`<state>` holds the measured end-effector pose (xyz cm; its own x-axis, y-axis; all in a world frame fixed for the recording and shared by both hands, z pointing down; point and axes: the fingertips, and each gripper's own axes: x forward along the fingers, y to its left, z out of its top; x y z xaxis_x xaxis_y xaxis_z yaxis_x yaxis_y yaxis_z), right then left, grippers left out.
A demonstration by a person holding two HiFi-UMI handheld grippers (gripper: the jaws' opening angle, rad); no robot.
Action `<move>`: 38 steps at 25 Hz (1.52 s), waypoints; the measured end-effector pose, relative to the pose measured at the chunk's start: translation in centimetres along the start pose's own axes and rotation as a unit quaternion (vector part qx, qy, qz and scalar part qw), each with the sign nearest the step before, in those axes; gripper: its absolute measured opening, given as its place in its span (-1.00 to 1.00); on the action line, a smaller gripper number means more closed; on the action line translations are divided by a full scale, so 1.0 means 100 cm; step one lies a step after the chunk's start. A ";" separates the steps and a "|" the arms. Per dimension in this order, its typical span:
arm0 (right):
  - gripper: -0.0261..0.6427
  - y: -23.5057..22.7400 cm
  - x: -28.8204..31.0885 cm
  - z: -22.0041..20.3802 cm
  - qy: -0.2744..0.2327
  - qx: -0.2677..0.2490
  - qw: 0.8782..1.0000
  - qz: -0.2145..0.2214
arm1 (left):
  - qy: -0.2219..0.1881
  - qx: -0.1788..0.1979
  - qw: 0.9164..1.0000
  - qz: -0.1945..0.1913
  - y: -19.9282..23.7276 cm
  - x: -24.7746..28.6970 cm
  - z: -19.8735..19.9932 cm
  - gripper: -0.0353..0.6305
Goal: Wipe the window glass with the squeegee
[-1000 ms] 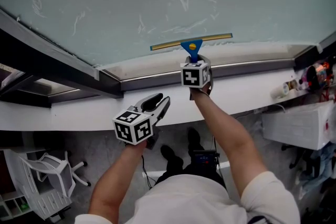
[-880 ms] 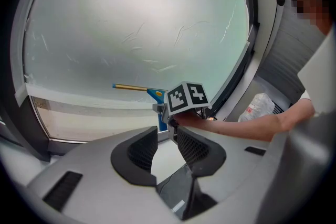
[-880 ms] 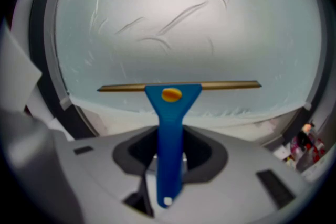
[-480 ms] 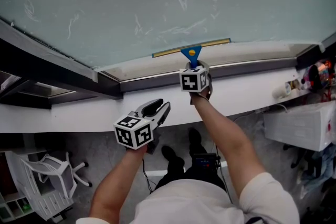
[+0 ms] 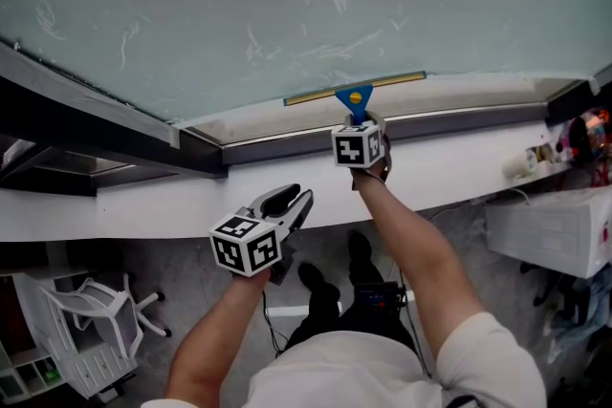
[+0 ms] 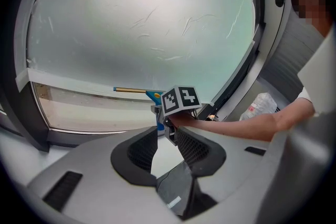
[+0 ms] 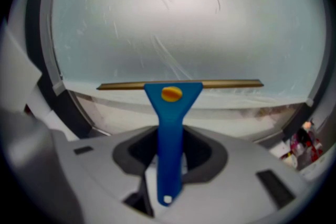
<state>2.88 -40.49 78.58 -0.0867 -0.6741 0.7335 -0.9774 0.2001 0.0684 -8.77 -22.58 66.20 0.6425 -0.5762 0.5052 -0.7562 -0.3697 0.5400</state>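
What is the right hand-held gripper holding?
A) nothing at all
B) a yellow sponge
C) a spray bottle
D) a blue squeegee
D: in the right gripper view the right hand-held gripper is closed on the blue handle of the squeegee, whose long blade sits low on the window glass.

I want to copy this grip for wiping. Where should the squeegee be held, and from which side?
Grip the squeegee by its straight blue handle, from the end opposite the blade, jaws across its narrow width. The right gripper holds it so, leaving the wide blade free for the glass.
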 end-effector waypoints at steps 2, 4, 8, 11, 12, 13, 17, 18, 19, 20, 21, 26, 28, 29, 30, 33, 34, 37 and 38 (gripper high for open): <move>-0.49 0.000 0.003 -0.005 0.005 0.000 1.000 0.001 | 0.000 -0.002 1.000 0.001 0.001 0.000 -0.001 -0.47; -0.49 0.001 0.006 -0.013 0.012 0.001 1.000 0.004 | 0.000 -0.003 1.000 0.001 0.002 0.000 -0.002 -0.47; -0.49 0.002 0.006 -0.022 0.021 0.000 1.000 0.011 | -0.003 -0.004 1.000 0.000 0.002 0.001 -0.001 -0.47; -0.49 0.002 0.000 -0.026 0.022 -0.005 1.000 0.015 | -0.007 -0.005 1.000 0.000 0.001 0.001 0.001 -0.47; -0.49 0.002 -0.002 -0.028 0.024 -0.003 1.000 0.018 | -0.008 -0.006 1.000 0.000 0.000 0.002 0.001 -0.47; -0.49 0.001 -0.006 -0.032 0.027 -0.001 0.999 0.021 | -0.010 -0.007 1.000 0.000 0.000 0.002 0.002 -0.47; -0.49 0.000 -0.027 -0.046 0.027 -0.003 0.999 0.040 | -0.022 -0.012 1.000 -0.005 -0.007 0.007 0.009 -0.47; -0.49 0.000 -0.035 -0.049 0.025 -0.004 0.999 0.046 | -0.025 -0.015 1.000 -0.008 -0.009 0.009 0.011 -0.47; -0.49 -0.001 -0.043 -0.052 0.023 -0.003 0.998 0.053 | -0.027 -0.019 0.999 -0.011 -0.012 0.012 0.013 -0.47; -0.49 -0.002 -0.052 -0.054 0.020 -0.001 0.998 0.059 | -0.028 -0.024 0.999 -0.016 -0.016 0.015 0.014 -0.47; -0.49 -0.003 -0.061 -0.054 0.015 0.001 0.998 0.067 | -0.029 -0.029 0.999 -0.022 -0.020 0.019 0.016 -0.47; -0.49 -0.011 -0.113 -0.050 -0.015 -0.007 0.995 0.100 | -0.038 -0.045 0.997 -0.054 -0.048 0.039 0.026 -0.43; -0.49 -0.017 -0.132 -0.044 -0.029 -0.004 0.994 0.109 | -0.038 -0.047 0.996 -0.066 -0.062 0.046 0.030 -0.41; -0.49 -0.019 -0.141 -0.040 -0.036 0.000 0.993 0.114 | -0.040 -0.048 0.996 -0.071 -0.069 0.050 0.032 -0.39; -0.49 -0.021 -0.150 -0.037 -0.042 0.003 0.992 0.119 | -0.043 -0.048 0.995 -0.076 -0.076 0.054 0.035 -0.37; -0.49 -0.025 -0.176 -0.026 -0.062 0.001 0.989 0.136 | -0.052 -0.050 0.993 -0.093 -0.099 0.064 0.043 -0.35; -0.49 -0.025 -0.184 -0.021 -0.071 -0.002 0.988 0.141 | -0.056 -0.049 0.992 -0.098 -0.106 0.068 0.046 -0.34; -0.49 -0.028 -0.208 -0.011 -0.097 -0.001 0.984 0.153 | -0.065 -0.044 0.990 -0.115 -0.129 0.074 0.059 -0.33; -0.49 -0.030 -0.216 -0.008 -0.104 0.004 0.982 0.156 | -0.068 -0.044 0.989 -0.121 -0.135 0.074 0.063 -0.33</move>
<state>7.81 -25.99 63.05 -0.4189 -0.7121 0.5635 -0.8984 0.4152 -0.1431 5.47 -26.43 58.42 0.7758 -0.5736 0.2630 -0.5655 -0.4470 0.6931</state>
